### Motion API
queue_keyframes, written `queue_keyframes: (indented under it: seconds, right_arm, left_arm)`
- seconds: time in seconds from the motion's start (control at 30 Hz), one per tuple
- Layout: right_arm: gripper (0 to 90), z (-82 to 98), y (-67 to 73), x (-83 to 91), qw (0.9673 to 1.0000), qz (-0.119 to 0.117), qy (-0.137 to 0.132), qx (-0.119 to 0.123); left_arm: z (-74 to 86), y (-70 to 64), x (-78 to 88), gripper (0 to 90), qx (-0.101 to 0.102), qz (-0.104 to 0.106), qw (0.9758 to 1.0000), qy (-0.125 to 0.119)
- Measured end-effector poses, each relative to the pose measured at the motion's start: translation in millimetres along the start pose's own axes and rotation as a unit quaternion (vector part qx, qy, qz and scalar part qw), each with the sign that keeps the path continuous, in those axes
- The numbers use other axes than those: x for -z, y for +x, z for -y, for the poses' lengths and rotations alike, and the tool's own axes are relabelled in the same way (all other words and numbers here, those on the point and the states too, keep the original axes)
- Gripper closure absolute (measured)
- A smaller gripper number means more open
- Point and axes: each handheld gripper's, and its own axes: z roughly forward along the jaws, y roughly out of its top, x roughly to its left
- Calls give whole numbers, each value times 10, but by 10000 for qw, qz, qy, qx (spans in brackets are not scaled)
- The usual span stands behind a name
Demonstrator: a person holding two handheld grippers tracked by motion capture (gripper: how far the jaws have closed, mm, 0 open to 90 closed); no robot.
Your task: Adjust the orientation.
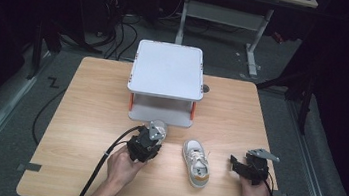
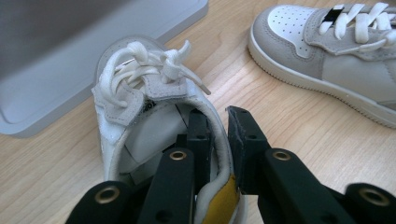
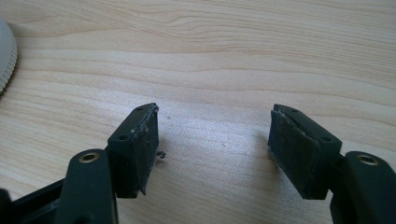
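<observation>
The left gripper (image 2: 218, 135) is clamped on the heel wall of a small white shoe (image 2: 140, 107), one jaw inside the collar and one outside, with the toe close to the base of a grey two-tier stand (image 1: 167, 69); whether they touch is hard to tell. A second shoe (image 1: 196, 162) lies just to its right on the wooden table (image 1: 85, 112). Well beyond it, the right gripper (image 3: 212, 144) hangs over bare wood, jaws spread wide, holding nothing.

Black claws (image 3: 212, 154) with brass-ringed screw holes, trailing black cables, bare forearms
</observation>
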Motion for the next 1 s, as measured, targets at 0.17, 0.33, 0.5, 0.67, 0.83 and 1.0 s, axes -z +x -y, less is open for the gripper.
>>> queue_keyframes:
  seconds: [0.17, 0.33, 0.5, 0.67, 0.83, 1.0]
  right_arm:
    - [335, 0, 0, 0, 10000, -2, 1, 0]
    - [338, 0, -1, 0, 10000, 2, 0, -8]
    - [338, 0, -2, 0, 10000, 6, -2, -9]
    - [351, -3, -20, -3, 10000, 23, -21, -77]
    - [340, -4, -14, -3, 10000, 22, -10, -61]
    - [342, -5, -10, -5, 10000, 38, -11, -44]
  left_arm:
    - [-21, -79, -96, 792, 15, -8, 9999, 122]
    - [-18, -153, -171, 791, -85, -100, 9997, 202]
    - [-31, -166, -196, 778, 64, 67, 9997, 237]
    - [-39, -180, -222, 775, 43, 149, 9996, 234]
    - [46, -115, -214, 746, 229, 353, 9991, 46]
    - [40, -119, -223, 636, 141, 450, 9989, 51]
